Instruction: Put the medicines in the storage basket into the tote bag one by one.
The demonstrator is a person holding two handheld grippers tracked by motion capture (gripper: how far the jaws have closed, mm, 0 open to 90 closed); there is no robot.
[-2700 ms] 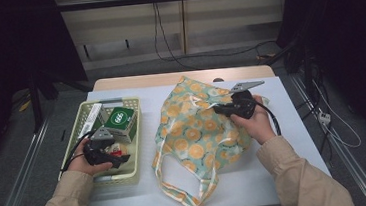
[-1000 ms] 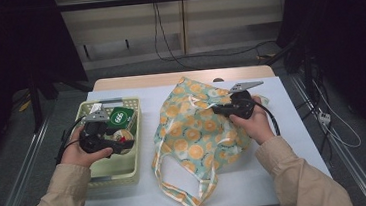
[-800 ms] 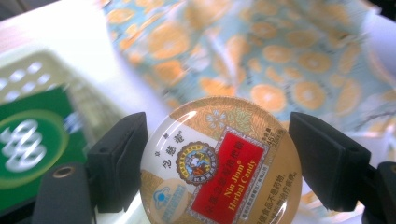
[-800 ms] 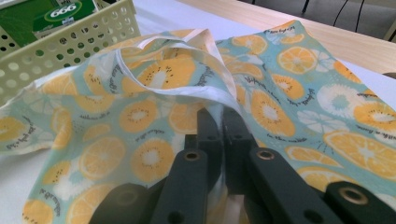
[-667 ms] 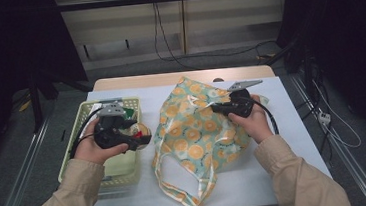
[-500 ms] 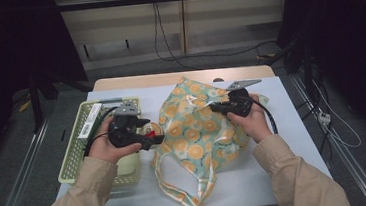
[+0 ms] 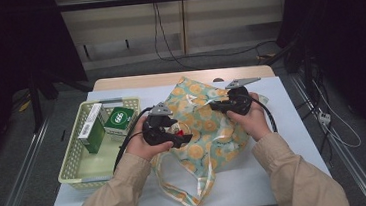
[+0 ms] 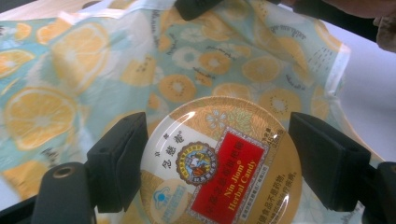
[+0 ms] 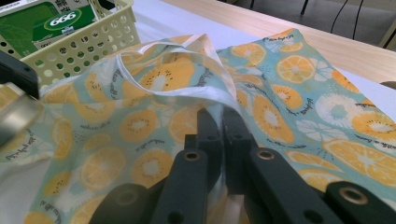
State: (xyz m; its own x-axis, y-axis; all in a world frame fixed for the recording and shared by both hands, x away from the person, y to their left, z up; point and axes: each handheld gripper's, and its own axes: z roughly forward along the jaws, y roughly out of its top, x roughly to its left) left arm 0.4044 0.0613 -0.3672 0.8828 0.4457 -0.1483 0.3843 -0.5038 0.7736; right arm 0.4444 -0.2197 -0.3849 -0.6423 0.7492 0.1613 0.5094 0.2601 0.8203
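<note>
The left gripper (image 7: 169, 134) is clamped on a round candy tin (image 8: 222, 165) (lid up), hovering at the bag's (image 7: 208, 126) nine-o'clock edge. The right gripper (image 7: 221, 104), jaws together on the bag's white hem (image 9: 219, 100), lifts it; the mouth probably gapes toward the tin, around three o'clock from it. The basket (image 7: 73, 165) holds two green boxes (image 7: 117, 121).

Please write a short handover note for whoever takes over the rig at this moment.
Left gripper: shut on the round candy tin, held over the fruit-print bag.
Right gripper: shut on the bag's white-edged rim, lifting it.
Basket: holds the green box and a second carton.
Done: tin out of the basket.
Left: put the tin into the bag, probably the boxes next.
</note>
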